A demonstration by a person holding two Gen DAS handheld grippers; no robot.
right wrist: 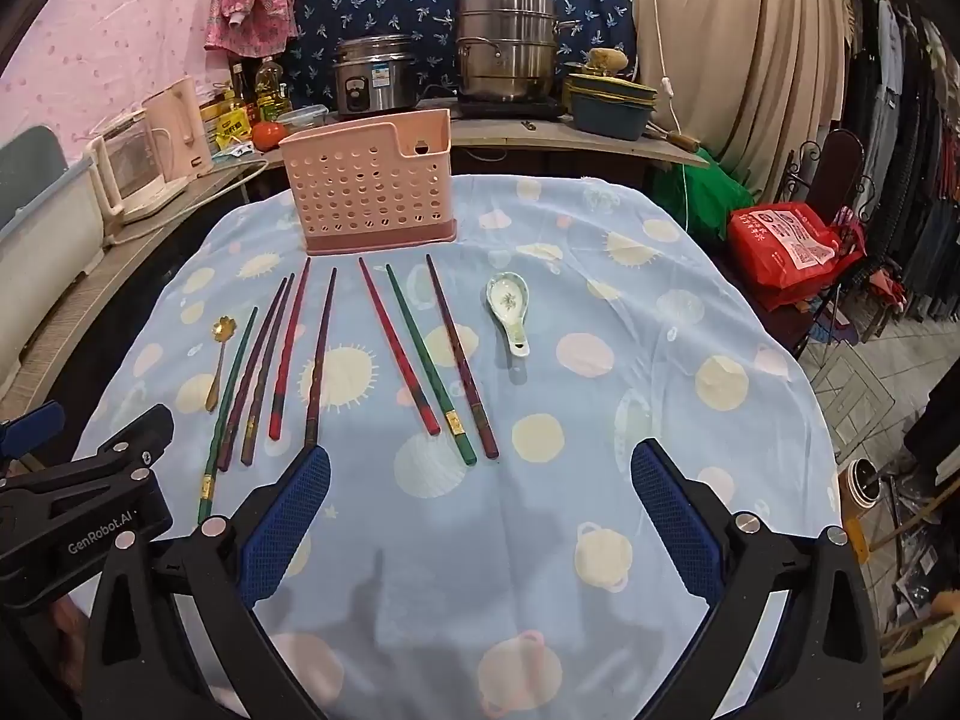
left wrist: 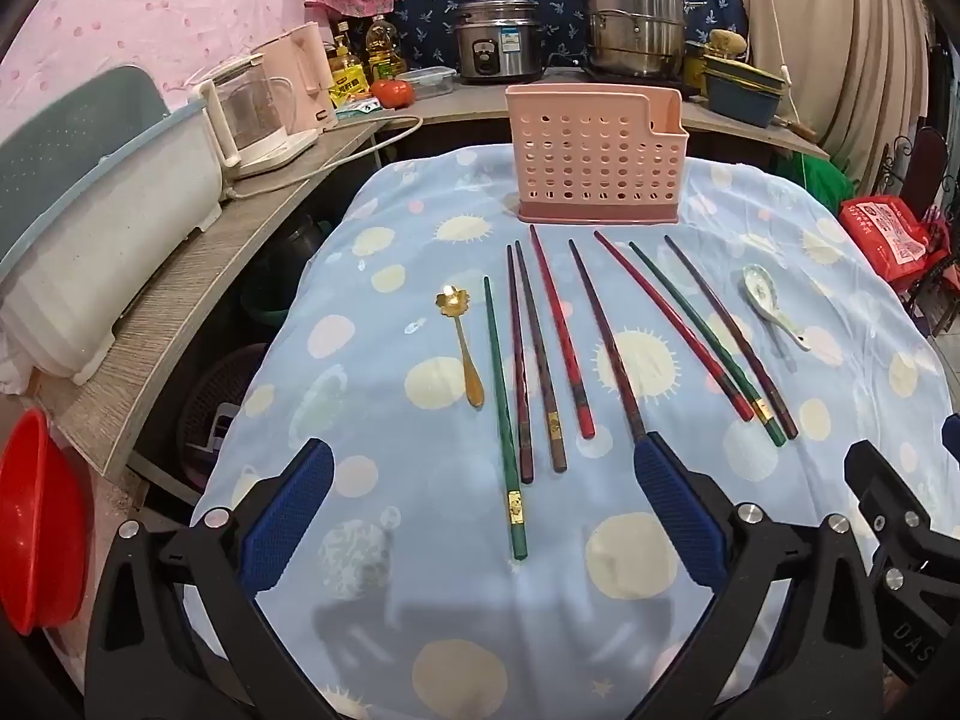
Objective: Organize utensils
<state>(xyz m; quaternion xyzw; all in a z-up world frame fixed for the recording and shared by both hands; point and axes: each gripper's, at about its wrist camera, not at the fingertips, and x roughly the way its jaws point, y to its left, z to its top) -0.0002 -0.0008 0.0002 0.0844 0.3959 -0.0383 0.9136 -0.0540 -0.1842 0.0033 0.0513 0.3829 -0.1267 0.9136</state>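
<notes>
Hovering side by side, both angling downward: left gripper [left wrist: 483, 516] gaping wide, nothing between its blue pads [left wrist: 288, 516]; right gripper [right wrist: 480, 519] likewise spreading fully, holding nothing.

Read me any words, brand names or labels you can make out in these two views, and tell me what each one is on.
"GenRobot.AI": on the black body of the left gripper, seen from the right wrist.
"DAS": letters cut off at the picture edge, on the right gripper, seen from the left wrist.
Red bag: white printed label, too small to read.
Rice cooker sticker and yellow packet: blurred, unreadable.
</notes>
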